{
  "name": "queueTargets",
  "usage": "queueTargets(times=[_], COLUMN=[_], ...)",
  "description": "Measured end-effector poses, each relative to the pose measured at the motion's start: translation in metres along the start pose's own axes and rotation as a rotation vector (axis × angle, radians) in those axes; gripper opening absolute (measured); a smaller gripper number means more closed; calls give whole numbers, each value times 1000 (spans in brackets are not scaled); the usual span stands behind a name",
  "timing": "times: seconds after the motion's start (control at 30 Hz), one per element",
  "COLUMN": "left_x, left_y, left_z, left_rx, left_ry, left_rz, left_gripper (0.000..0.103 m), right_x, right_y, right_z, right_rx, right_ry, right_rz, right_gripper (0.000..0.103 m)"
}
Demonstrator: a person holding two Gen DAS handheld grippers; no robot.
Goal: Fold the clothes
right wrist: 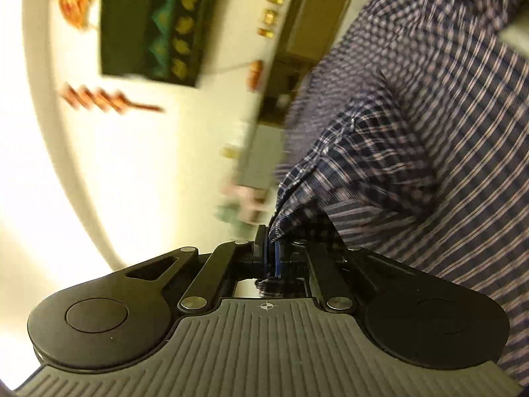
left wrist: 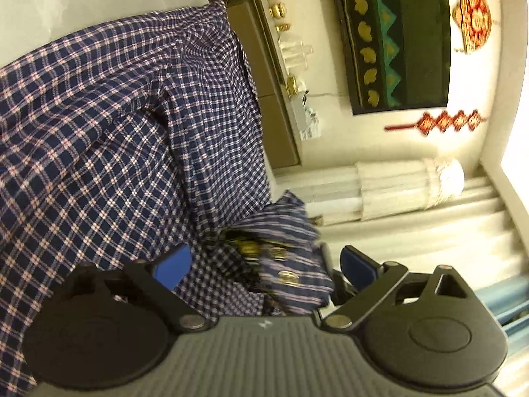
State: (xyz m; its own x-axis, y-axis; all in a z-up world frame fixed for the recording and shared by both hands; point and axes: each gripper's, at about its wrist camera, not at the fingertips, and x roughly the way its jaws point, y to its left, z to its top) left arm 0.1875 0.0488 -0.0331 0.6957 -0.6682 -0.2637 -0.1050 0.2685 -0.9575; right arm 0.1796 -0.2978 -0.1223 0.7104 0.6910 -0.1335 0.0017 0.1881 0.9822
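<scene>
Two grippers work one checked shirt (left wrist: pixel 109 125): right gripper (right wrist: pixel 271 254) jaws pinch its edge tight; left gripper (left wrist: pixel 267 264) jaws gape wide, fabric bunched between at twelve o'clock, ungripped.

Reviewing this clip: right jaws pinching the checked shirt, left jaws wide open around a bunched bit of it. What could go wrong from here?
1. The right gripper holds only a thin edge of the checked shirt; a tug could slip it out.
2. The left gripper stands open around a bunched, buttoned section; closing may catch several layers and spoil the fold.
3. Both views are blurred, so aiming is uncertain.
</scene>
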Motion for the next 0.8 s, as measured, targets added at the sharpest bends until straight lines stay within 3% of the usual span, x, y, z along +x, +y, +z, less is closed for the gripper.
queueTargets(times=[0.1, 0.23, 0.27, 0.3, 0.4, 0.43, 0.5, 0.57, 0.7, 0.8], left_x=[-5, -6, -6, -7, -18, -23, -30, -47, -92, -135], left_y=[2, 2, 4, 4, 1, -6, -20, -32, -61, -78], left_z=[-1, 1, 2, 3, 8, 8, 8, 4, -7, -17], left_rx=[-30, -11, -14, -11, 42, 89, 153, 201, 325, 446], left_ry=[-12, -25, -25, -22, -23, -39, -63, -103, -221, -342], left_rz=[-52, -73, -81, -87, -100, -85, -68, -33, 53, 156], left_gripper=[101, 100, 89, 61, 19, 13, 12, 12, 12, 11], right_x=[0, 9, 11, 13, 19, 21, 22, 22, 25, 26], right_y=[-1, -9, -10, -9, -4, -3, -1, 0, -4, -12], right_z=[-10, -29, -34, -38, -43, -42, -41, -41, -38, -35], right_rx=[67, 122, 124, 116, 66, 50, 19, 7, 32, 60], right_ry=[14, 78, 97, 115, 145, 148, 150, 156, 150, 145], right_rz=[82, 94, 93, 89, 64, 53, 32, 20, -35, -89], right_gripper=[5, 5, 5, 5, 5, 6, 6, 13, 57, 66])
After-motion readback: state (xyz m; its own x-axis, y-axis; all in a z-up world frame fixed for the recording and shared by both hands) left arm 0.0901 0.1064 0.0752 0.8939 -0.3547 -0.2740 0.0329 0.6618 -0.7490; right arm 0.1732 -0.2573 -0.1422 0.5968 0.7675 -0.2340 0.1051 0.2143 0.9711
